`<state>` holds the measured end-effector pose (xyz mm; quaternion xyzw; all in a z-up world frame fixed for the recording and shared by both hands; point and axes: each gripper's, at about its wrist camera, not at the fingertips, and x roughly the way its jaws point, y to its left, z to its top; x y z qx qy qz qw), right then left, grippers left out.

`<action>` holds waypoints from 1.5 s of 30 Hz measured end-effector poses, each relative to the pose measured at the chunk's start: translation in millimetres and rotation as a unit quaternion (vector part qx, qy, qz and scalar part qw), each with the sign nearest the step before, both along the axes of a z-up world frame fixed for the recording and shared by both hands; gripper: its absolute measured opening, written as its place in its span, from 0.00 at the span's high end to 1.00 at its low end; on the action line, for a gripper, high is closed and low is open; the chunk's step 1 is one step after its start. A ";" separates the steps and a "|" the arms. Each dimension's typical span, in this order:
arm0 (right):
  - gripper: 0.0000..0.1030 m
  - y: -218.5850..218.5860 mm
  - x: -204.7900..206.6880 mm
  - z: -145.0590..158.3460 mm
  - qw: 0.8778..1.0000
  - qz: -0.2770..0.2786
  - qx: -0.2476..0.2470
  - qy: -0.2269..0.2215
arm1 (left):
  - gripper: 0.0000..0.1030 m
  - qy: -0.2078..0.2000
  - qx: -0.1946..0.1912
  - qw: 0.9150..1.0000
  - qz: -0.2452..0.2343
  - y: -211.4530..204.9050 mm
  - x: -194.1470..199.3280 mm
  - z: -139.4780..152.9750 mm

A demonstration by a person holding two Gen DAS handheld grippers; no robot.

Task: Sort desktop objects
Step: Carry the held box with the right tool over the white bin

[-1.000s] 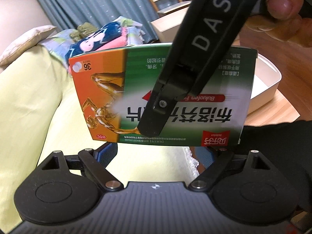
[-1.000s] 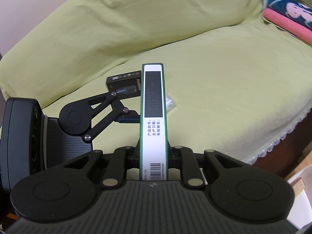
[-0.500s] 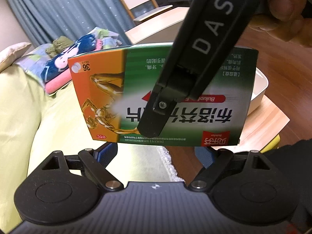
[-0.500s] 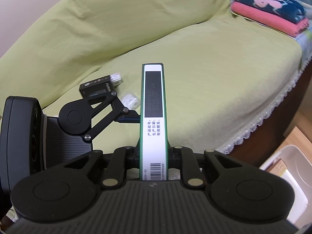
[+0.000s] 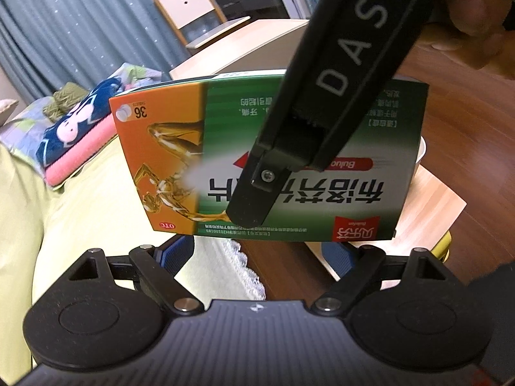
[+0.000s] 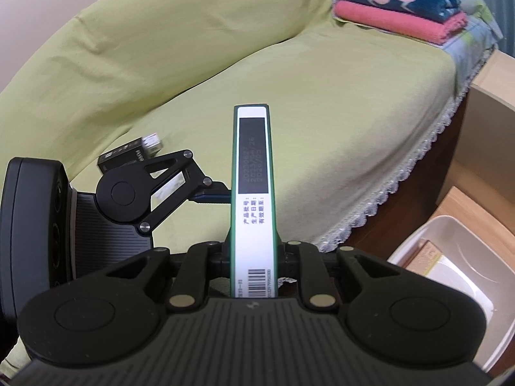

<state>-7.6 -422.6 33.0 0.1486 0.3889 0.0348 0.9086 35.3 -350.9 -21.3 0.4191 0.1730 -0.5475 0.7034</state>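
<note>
The green-covered sofa (image 6: pixel 289 96) was swept off to the left of the right wrist view over the last second, and more of its lace-edged front was brought into sight. The low wooden bench (image 5: pixel 431 199) beside it was brought into view as well. The white bin (image 6: pixel 482 257) on that bench, only a sliver at the corner a moment earlier, was now seen broadly at lower right, with what looked like a carton already lying inside. The folded towels (image 6: pixel 399 9) were shifted up toward the top edge, which fitted the same swing toward the bin. Through all of this the medicine box (image 6: pixel 252 193) was kept exactly where it had been. It was held on edge and upright in the air, above the sofa's front edge and well short of the bin. It was pinched flat-side to flat-side by the right gripper (image 6: pixel 252 244), whose jaws were pressed against both faces. The left gripper (image 5: pixel 257 251) was carried along beside it with its blue pads (image 5: pixel 180 251) spread wide below the box's lower edge. One pad was seen close against the box from the right camera, but whether contact was made could not be told. A small black box (image 6: pixel 122 157) was left lying on the sofa seat, partly hidden behind the left gripper's linkage. The carry was judged to be well under way, with the drop into the bin not yet made and at least that black box left to be sorted.
</note>
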 end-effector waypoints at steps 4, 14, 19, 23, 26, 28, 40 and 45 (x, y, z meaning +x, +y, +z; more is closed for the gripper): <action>0.85 -16.4 -6.1 0.8 1.000 -0.022 -0.002 -0.001 | 0.15 -0.002 0.000 1.000 -0.017 -12.2 -9.3 -1.5; 0.85 -47.9 -23.0 -11.7 0.997 -0.074 -0.007 0.008 | 0.15 0.005 0.006 0.998 -0.063 -52.3 -10.2 -16.9; 0.85 -63.2 -28.9 -26.2 0.995 -0.102 -0.002 0.019 | 0.15 0.007 0.012 0.997 -0.078 -69.3 -8.7 -30.0; 0.85 -73.1 -30.5 -37.6 0.992 -0.120 0.006 0.025 | 0.15 0.014 0.017 0.996 -0.088 -81.7 -9.0 -42.1; 0.85 -80.4 -32.0 -46.4 0.991 -0.132 0.011 0.029 | 0.15 0.019 0.017 0.995 -0.094 -90.6 -7.3 -50.7; 0.85 -85.6 -32.9 -52.3 0.990 -0.139 0.014 0.032 | 0.15 0.020 0.016 0.995 -0.098 -94.4 -6.9 -56.8; 0.85 -110.8 -38.7 -74.9 0.984 -0.168 0.043 0.031 | 0.15 0.060 -0.005 0.990 -0.128 -110.1 6.4 -82.7; 0.85 -120.7 -39.1 -79.2 0.983 -0.171 0.058 0.028 | 0.15 0.066 -0.016 0.988 -0.141 -122.8 12.6 -93.9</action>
